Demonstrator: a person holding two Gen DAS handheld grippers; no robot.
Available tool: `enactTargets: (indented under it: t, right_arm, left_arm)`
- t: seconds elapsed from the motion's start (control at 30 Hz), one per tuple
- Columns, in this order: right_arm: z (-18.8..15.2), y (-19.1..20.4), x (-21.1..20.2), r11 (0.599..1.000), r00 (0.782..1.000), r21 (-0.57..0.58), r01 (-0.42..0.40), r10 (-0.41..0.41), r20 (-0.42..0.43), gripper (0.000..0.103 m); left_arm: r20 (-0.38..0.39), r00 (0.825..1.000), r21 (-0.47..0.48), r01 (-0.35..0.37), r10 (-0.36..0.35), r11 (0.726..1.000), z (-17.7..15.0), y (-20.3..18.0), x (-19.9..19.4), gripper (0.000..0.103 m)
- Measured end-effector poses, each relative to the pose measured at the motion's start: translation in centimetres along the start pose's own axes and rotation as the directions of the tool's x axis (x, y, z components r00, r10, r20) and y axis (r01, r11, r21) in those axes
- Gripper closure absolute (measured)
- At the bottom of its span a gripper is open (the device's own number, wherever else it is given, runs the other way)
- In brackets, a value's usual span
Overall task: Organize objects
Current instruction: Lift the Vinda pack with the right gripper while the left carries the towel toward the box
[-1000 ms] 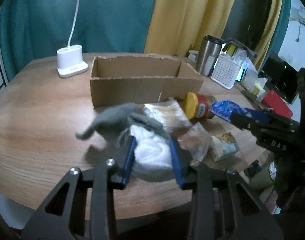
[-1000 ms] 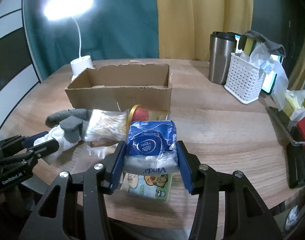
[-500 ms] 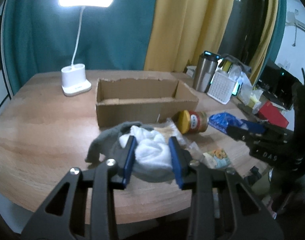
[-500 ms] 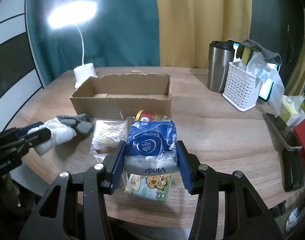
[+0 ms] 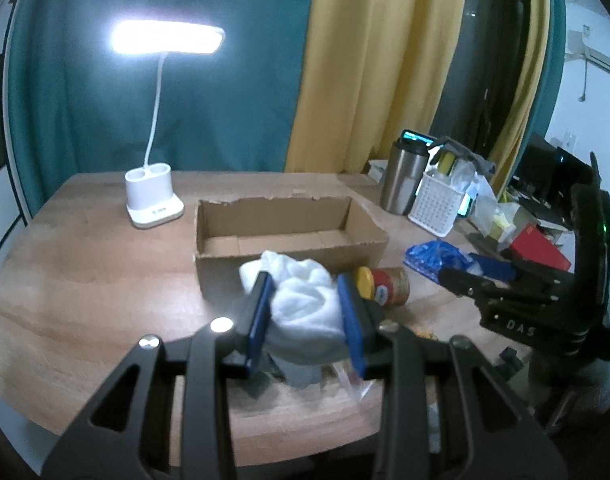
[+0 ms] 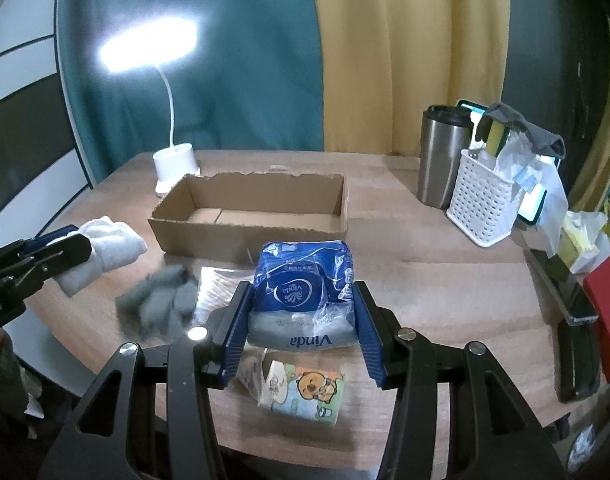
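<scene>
Between right jaws, blue tissue pack (image 6: 303, 286) ("Vinda").

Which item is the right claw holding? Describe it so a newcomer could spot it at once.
Start at the open brown cardboard box mid-table and come toward the camera. There the right claw clamps a blue plastic pack of Vinda tissues. It is larger and plainer than the small cartoon-printed tissue packet lying beneath it.

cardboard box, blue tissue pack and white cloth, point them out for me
cardboard box (image 6: 265, 236), right wrist view, front wall.
blue tissue pack (image 6: 301, 284), right wrist view, printed front face.
white cloth (image 5: 305, 304), left wrist view, folds between the pads.
</scene>
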State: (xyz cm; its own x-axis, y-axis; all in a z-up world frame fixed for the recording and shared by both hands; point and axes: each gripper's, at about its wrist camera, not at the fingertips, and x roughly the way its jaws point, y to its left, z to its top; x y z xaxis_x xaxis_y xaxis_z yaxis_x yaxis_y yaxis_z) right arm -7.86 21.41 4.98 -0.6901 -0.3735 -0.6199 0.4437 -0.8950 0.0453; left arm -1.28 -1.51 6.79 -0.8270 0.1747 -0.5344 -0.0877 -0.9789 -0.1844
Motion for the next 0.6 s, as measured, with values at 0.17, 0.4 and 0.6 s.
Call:
enactTargets:
  t: [0.17, 0.4, 0.6]
  right_arm:
    - [0.8, 0.0, 0.1, 1.0, 1.0, -0.003, -0.006, 0.006, 0.007, 0.051]
    - [2.0, -0.2, 0.6, 1.0, 1.0, -0.002, -0.012, 0.012, 0.009, 0.051]
    - [3.2, -0.5, 1.6, 1.0, 1.0, -0.001, -0.012, 0.012, 0.007, 0.051]
  left_arm:
    - [0.007, 1.0, -0.006, -0.012, 0.012, 1.0, 0.9, 0.2, 0.2, 0.068]
    - [0.002, 1.0, -0.011, -0.025, 0.025, 1.0, 2.0, 0.4, 1.1, 0.068]
    - [-0.001, 1.0, -0.016, -0.026, 0.026, 1.0, 3.0, 0.8, 2.2, 0.068]
